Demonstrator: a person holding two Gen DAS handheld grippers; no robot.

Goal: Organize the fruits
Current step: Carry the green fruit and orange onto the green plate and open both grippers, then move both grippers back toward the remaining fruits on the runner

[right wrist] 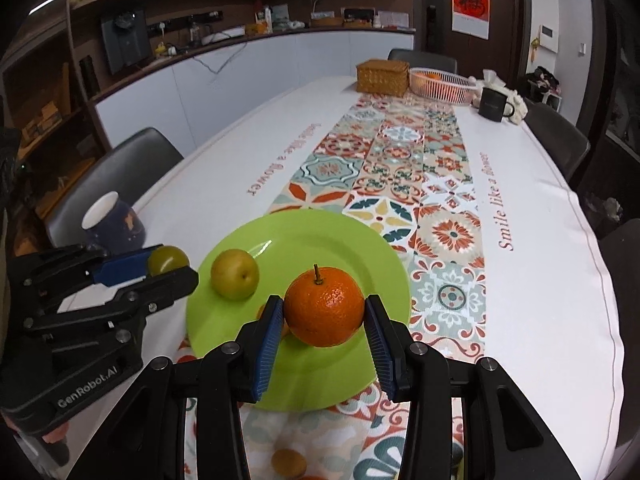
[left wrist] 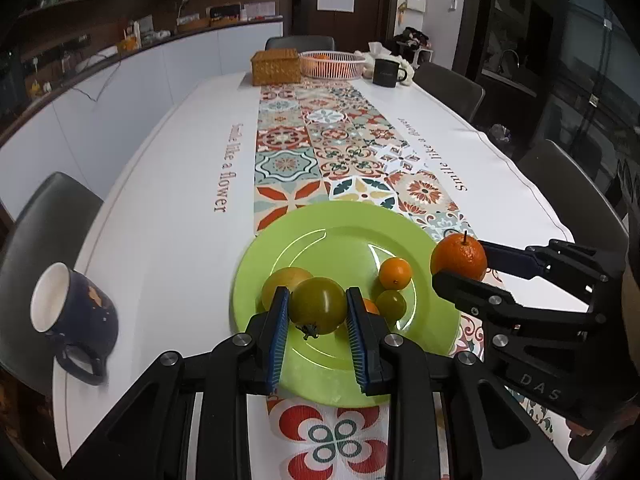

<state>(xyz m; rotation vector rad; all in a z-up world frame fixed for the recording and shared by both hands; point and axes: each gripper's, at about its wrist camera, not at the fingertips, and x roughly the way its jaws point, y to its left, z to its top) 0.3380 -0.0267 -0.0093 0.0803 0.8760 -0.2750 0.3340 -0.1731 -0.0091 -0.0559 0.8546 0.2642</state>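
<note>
A green plate (left wrist: 320, 248) (right wrist: 312, 240) sits on the patterned table runner. My left gripper (left wrist: 318, 312) is shut on a green tomato (left wrist: 318, 310) and holds it over the plate's near side; it also shows in the right wrist view (right wrist: 168, 260). My right gripper (right wrist: 322, 312) is shut on a mandarin orange (right wrist: 324, 306) with a stem, held above the plate; in the left wrist view the orange (left wrist: 459, 258) is at the plate's right edge. On the plate lie a yellow-green fruit (left wrist: 280, 282) (right wrist: 235, 274), a small orange fruit (left wrist: 395, 273) and a small green fruit (left wrist: 391, 304).
A dark blue mug (left wrist: 74, 312) (right wrist: 114, 224) stands left of the plate. At the table's far end are a wicker box (left wrist: 276, 66), a pink basket (left wrist: 332, 64) with oranges and a black mug (left wrist: 386, 72). Chairs line both table sides. An orange fruit (right wrist: 288, 464) lies on the runner near me.
</note>
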